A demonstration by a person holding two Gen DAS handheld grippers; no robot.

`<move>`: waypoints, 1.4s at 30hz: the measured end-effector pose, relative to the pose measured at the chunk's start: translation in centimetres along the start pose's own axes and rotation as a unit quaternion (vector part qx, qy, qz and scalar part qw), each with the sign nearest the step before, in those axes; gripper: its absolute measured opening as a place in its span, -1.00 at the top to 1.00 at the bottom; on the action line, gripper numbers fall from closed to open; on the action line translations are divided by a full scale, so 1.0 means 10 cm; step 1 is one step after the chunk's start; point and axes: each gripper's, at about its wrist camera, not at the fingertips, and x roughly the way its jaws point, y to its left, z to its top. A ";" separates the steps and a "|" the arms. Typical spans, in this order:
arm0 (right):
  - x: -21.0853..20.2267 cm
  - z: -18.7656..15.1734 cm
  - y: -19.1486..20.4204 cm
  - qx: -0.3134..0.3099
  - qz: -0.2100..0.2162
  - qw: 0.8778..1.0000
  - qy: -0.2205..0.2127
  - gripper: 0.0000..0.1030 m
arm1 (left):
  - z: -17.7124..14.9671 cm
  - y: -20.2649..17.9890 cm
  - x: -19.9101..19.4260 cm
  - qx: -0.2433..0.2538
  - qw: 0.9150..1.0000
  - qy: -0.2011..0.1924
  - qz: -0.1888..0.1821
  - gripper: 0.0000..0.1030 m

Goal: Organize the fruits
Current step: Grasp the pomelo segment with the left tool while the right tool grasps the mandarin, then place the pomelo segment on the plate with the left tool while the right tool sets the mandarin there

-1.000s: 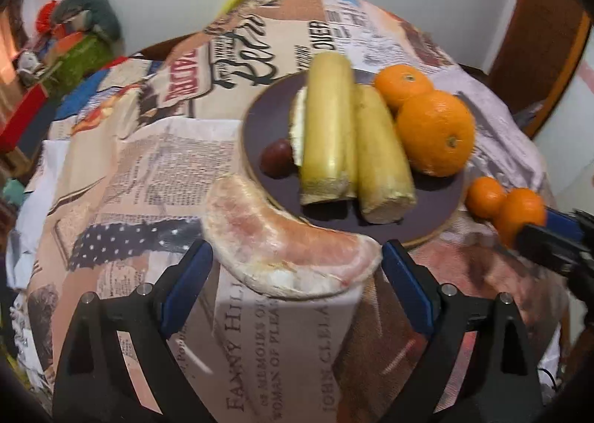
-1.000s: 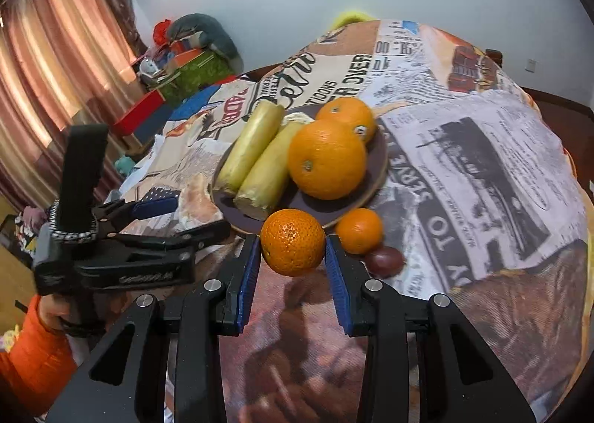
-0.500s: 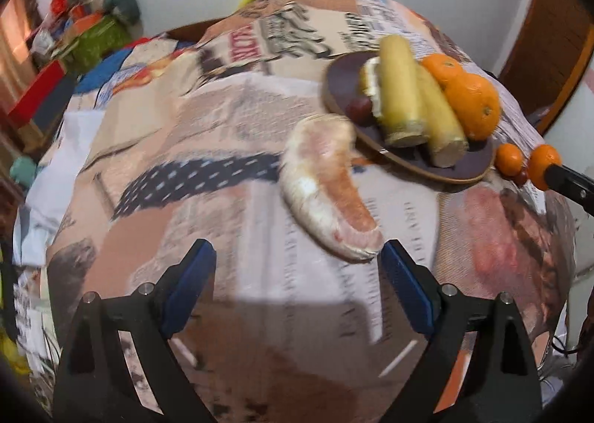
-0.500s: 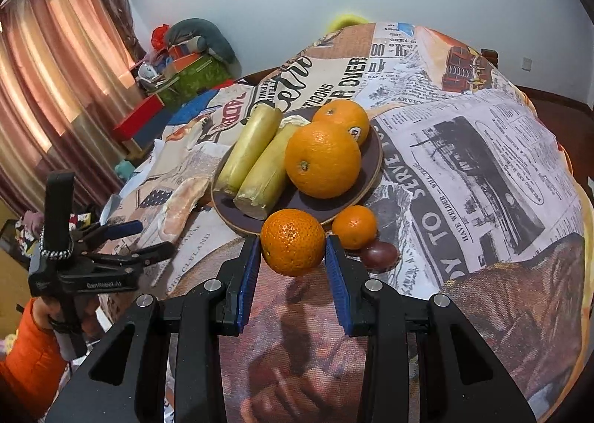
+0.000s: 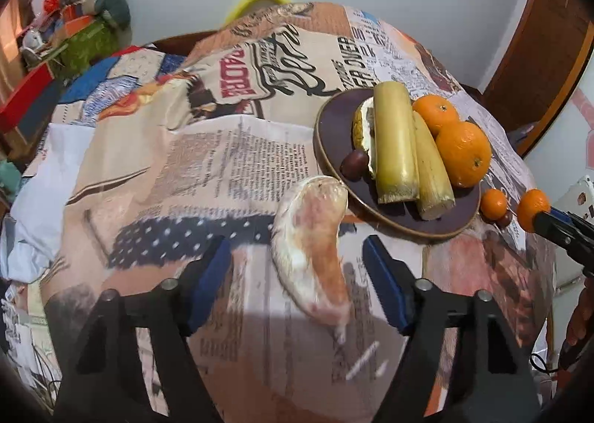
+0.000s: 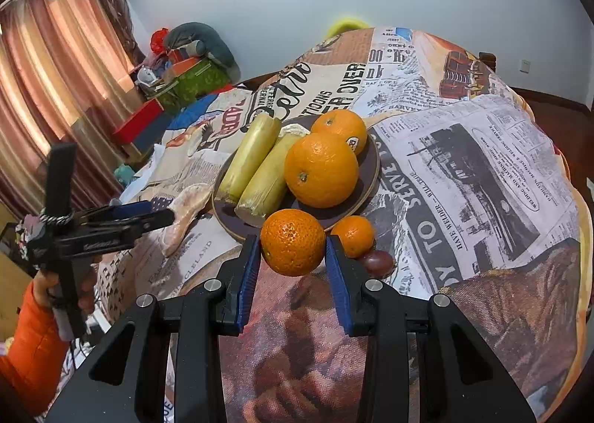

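A dark round plate (image 5: pixel 330 126) (image 6: pixel 371 178) holds two pale yellow cane pieces (image 5: pixel 395 140) (image 6: pixel 252 155), two big oranges (image 5: pixel 464 153) (image 6: pixel 321 170), a dark date (image 5: pixel 352 165) and a peel piece. A peeled pomelo segment (image 5: pixel 310 248) (image 6: pixel 185 207) lies on the cloth left of the plate, between my open left gripper's (image 5: pixel 297 285) jaws without touching them. My right gripper (image 6: pixel 293 259) is shut on a mandarin (image 6: pixel 293 246) (image 5: pixel 532 204) held near the plate's front edge. A smaller mandarin (image 6: pixel 352 235) (image 5: pixel 493 202) and a date (image 6: pixel 378 261) lie beside it.
A newspaper-print cloth (image 6: pixel 464 163) covers the round table. Boxes and soft toys (image 6: pixel 185 62) stand by the curtain at the left. A wooden door frame (image 5: pixel 538 51) is at the right. A white phone (image 5: pixel 577 196) shows at the right edge.
My left gripper pulled back from the pomelo segment, then came forward around it again, staying open. My right gripper kept the mandarin, nearly still.
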 end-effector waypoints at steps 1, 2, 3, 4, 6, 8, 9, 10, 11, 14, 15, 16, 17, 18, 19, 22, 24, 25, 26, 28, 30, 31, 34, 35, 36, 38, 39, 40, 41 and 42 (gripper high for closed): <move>0.00 0.01 -0.01 0.000 0.000 1.000 0.000 0.36 | 0.02 0.01 0.06 0.000 1.000 0.008 -0.004 -0.30; 0.00 0.01 -0.01 0.001 -0.001 1.000 -0.001 0.36 | 0.03 0.01 0.12 -0.001 1.000 0.017 -0.007 -0.27; 0.00 0.02 -0.02 0.002 -0.001 1.000 -0.001 0.36 | 0.03 0.01 0.17 -0.001 1.000 0.022 -0.005 -0.23; 0.01 0.02 -0.03 0.003 -0.001 1.000 -0.001 0.36 | 0.03 0.00 0.22 0.001 1.000 0.024 -0.001 -0.23; 0.02 0.03 -0.04 0.005 -0.001 1.000 -0.002 0.36 | 0.02 -0.02 0.27 0.012 1.000 0.020 0.007 -0.22; 0.04 0.04 -0.06 0.005 -0.002 1.000 0.000 0.36 | 0.00 -0.06 0.29 0.024 0.999 0.014 0.016 -0.20; 0.05 0.04 -0.06 0.006 -0.002 1.000 0.001 0.36 | 0.00 -0.09 0.30 0.035 0.999 0.011 0.026 -0.08; 0.06 0.05 -0.07 0.006 -0.002 1.000 0.002 0.36 | 0.00 -0.11 0.31 0.043 0.999 0.010 0.030 0.04; 0.07 0.05 -0.07 0.006 -0.002 1.000 0.002 0.36 | 0.00 -0.12 0.31 0.049 0.998 0.010 0.023 0.13; 0.06 0.06 -0.07 0.008 0.000 1.000 0.000 0.36 | 0.00 -0.14 0.30 0.055 0.998 0.010 0.024 0.17; 0.06 0.07 -0.06 0.008 0.000 1.000 -0.001 0.36 | -0.01 -0.14 0.28 0.054 0.998 0.011 0.019 0.17; 0.04 0.08 -0.06 0.007 0.001 1.000 -0.004 0.36 | -0.02 -0.13 0.27 0.052 0.998 0.011 0.015 0.17; 0.04 0.08 -0.05 0.006 0.001 1.000 -0.005 0.36 | -0.03 -0.13 0.23 0.051 0.999 0.011 0.009 0.17; 0.03 0.09 -0.05 0.005 0.000 1.000 -0.006 0.36 | -0.04 -0.14 0.21 0.051 0.999 0.010 0.007 0.17; 0.03 0.11 -0.05 0.003 0.000 1.000 -0.007 0.36 | -0.05 -0.15 0.16 0.051 0.999 0.006 0.006 0.17; 0.02 0.15 -0.05 0.000 -0.003 1.000 -0.012 0.36 | -0.01 -0.19 0.04 0.050 0.999 -0.007 -0.004 0.17; 0.01 0.17 -0.05 -0.001 -0.004 1.000 -0.016 0.36 | 0.04 -0.23 -0.06 0.053 0.998 -0.021 -0.010 0.17; 0.00 0.19 -0.06 0.000 -0.004 1.000 -0.019 0.36 | 0.07 -0.27 -0.11 0.057 0.998 -0.029 -0.011 0.17; 0.00 0.20 -0.06 -0.001 -0.005 1.000 -0.021 0.36 | 0.11 -0.30 -0.16 0.061 0.997 -0.038 -0.013 0.17; -0.01 0.24 -0.07 -0.001 -0.008 1.000 -0.026 0.36 | 0.19 -0.38 -0.24 0.065 0.996 -0.053 -0.025 0.17; -0.02 0.28 -0.08 -0.003 -0.009 0.999 -0.030 0.36 | 0.25 -0.45 -0.29 0.069 0.995 -0.064 -0.033 0.17; -0.03 0.30 -0.08 -0.005 -0.010 0.999 -0.033 0.36 | 0.29 -0.49 -0.32 0.072 0.994 -0.070 -0.037 0.17; -0.05 0.36 -0.09 -0.009 -0.014 0.999 -0.041 0.36 | 0.40 -0.60 -0.34 0.074 0.993 -0.079 -0.052 0.17; -0.05 0.39 -0.09 -0.011 -0.015 0.999 -0.043 0.36 | 0.43 -0.63 -0.33 0.076 0.992 -0.082 -0.057 0.17; -0.04 0.41 -0.10 -0.012 -0.015 0.999 -0.045 0.36 | 0.46 -0.66 -0.33 0.077 0.992 -0.083 -0.060 0.17; -0.03 0.45 -0.11 -0.016 -0.018 0.999 -0.047 0.36 | 0.52 -0.73 -0.30 0.081 0.991 -0.086 -0.064 0.17; -0.02 0.47 -0.12 -0.018 -0.019 0.998 -0.048 0.36 | 0.55 -0.76 -0.28 0.083 0.991 -0.087 -0.067 0.17; -0.01 0.49 -0.12 -0.020 -0.021 0.998 -0.050 0.36 | 0.58 -0.79 -0.26 0.084 0.990 -0.087 -0.070 0.17; 0.00 0.51 -0.13 -0.022 -0.022 0.998 -0.051 0.36 | 0.63 -0.84 -0.22 0.086 0.990 -0.087 -0.073 0.17; 0.01 0.53 -0.13 -0.023 -0.021 0.998 -0.052 0.36 | 0.66 -0.86 -0.19 0.088 0.990 -0.086 -0.074 0.17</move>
